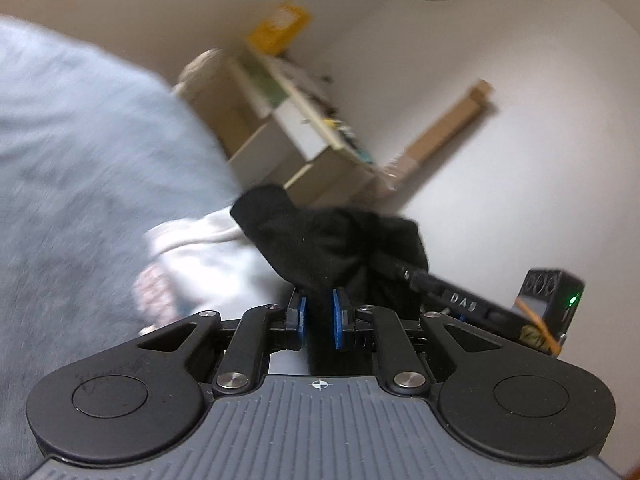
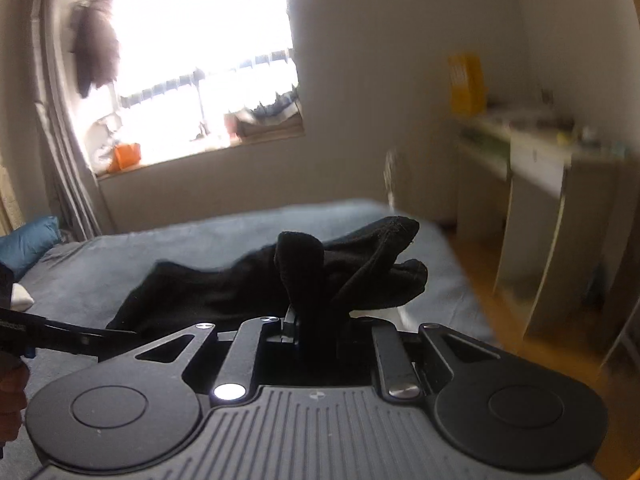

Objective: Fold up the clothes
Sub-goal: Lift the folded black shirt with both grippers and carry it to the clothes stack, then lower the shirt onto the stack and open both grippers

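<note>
A black garment [image 2: 248,280] hangs over the grey-blue bed [image 2: 120,248]. My right gripper [image 2: 316,320] is shut on a bunched fold of it, and cloth hides the fingertips. My left gripper [image 1: 319,312] is shut on another bunch of the black garment [image 1: 328,240] between its blue pads [image 1: 338,316]. The right gripper's body [image 1: 500,308] shows close to the right in the left wrist view. The left gripper's finger [image 2: 60,334] enters at the left edge of the right wrist view.
A white garment [image 1: 208,256] lies on the bed [image 1: 80,160] to the left of the black one. A desk with shelves [image 2: 540,168] and a yellow box [image 2: 466,84] stand right of the bed. A window [image 2: 200,60] is behind, a blue pillow [image 2: 28,240] at far left.
</note>
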### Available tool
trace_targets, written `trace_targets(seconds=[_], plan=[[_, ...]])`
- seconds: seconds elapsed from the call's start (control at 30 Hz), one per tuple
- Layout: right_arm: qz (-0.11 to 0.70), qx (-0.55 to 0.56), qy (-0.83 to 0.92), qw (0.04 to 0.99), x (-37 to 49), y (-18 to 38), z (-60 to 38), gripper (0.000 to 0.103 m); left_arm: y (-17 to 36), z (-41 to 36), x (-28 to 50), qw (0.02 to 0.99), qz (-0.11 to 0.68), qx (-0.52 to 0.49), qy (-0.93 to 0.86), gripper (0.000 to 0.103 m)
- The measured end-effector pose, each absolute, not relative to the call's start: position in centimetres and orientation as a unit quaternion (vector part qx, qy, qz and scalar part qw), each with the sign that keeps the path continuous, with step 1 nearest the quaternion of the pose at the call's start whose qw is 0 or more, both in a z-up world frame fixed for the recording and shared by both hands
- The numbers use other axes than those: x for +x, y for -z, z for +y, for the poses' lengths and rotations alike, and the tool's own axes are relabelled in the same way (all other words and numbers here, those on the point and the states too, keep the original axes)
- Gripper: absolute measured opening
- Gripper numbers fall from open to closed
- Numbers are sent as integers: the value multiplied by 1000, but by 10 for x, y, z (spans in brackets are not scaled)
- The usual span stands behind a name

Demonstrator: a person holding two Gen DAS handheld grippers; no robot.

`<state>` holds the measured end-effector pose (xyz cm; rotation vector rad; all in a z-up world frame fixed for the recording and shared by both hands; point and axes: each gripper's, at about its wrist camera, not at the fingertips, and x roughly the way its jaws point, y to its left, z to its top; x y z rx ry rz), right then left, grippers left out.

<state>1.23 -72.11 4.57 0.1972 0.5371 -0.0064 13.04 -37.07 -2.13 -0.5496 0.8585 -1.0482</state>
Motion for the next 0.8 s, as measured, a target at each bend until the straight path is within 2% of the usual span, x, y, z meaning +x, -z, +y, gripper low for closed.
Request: trace_targets(seconds=[0.03,0.13,0.2,0.33,0.43,0.53,0.63,0.7,0.8], plan=[[276,105,3,955,20,-38,-725,18,27,-366,134,742,399,-261,472,12],[278,132,15,952,26,-28,-736,33,35,-351,143,744,399,-282,456,15],[271,152,32,950,26,-26,-744,48,33,-342,149,751,390,-296,443,16],[194,211,95,953,1,-41,-766,49,10,-328,151,781,338,-286,441,16],[167,247,84,951,-26,-54,-773,49,-11,-342,145,789,303,-235,480,17],[187,271,10,944,-36,-57,-764,49,-18,-371,138,778,309,-170,519,24],[260,278,-42,924,-9,-43,-747,48,-8,-390,145,785,342,-141,498,24],[307,275,-11,911,20,-29,-737,48,2,-394,156,790,366,-145,470,24],[293,323,74,897,35,-21,-740,46,6,-388,166,795,386,-158,440,23]])
